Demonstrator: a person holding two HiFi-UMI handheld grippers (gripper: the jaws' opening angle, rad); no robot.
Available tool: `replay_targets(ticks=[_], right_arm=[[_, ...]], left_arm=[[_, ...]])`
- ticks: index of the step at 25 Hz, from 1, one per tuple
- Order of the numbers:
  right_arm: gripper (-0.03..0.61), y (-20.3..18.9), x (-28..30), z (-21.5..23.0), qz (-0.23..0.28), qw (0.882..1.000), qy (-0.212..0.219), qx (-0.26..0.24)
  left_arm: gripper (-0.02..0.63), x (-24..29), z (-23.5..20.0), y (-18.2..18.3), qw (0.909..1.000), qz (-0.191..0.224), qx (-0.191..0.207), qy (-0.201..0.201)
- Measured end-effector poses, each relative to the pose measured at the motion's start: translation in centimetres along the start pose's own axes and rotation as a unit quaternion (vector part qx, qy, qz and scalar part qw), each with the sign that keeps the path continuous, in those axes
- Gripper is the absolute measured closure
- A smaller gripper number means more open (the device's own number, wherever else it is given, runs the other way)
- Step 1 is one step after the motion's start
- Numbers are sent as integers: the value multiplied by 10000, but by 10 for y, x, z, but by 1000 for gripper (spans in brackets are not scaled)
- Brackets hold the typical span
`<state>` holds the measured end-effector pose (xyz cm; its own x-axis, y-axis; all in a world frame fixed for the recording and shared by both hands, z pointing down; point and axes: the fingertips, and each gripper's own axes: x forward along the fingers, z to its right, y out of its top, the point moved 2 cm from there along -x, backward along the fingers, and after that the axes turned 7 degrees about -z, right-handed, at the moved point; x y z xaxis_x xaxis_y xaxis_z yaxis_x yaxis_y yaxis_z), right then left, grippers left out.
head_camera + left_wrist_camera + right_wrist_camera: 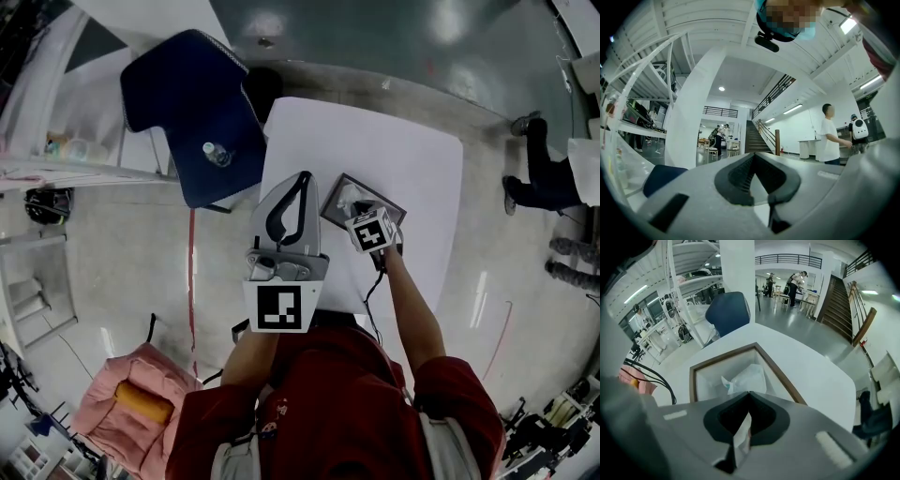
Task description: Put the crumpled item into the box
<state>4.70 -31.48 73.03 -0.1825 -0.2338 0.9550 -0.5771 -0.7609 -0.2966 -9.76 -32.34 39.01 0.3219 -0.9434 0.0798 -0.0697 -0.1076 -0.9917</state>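
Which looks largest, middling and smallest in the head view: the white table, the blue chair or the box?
1. white table
2. blue chair
3. box, plainly the smallest

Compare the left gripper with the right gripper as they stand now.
The left gripper points level, out into the room; the right gripper tilts steeply down over the box. The left gripper's fingers meet on nothing; the right gripper's fingers pinch the white crumpled item, which sits within the box's rim. Shared: both grippers are shut, and both have the same grey body with dark fingers.
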Motion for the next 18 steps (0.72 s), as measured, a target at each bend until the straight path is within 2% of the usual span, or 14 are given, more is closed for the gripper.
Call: replay_targets(ticks=[6, 18], right_arm=[[575, -1, 11, 2, -248, 9996, 48, -110], [572, -11, 31, 2, -647, 9975, 269, -8]], left_arm=[[611, 1, -5, -3, 10000, -62, -2, 42], [611, 1, -8, -6, 9999, -103, -15, 41]])
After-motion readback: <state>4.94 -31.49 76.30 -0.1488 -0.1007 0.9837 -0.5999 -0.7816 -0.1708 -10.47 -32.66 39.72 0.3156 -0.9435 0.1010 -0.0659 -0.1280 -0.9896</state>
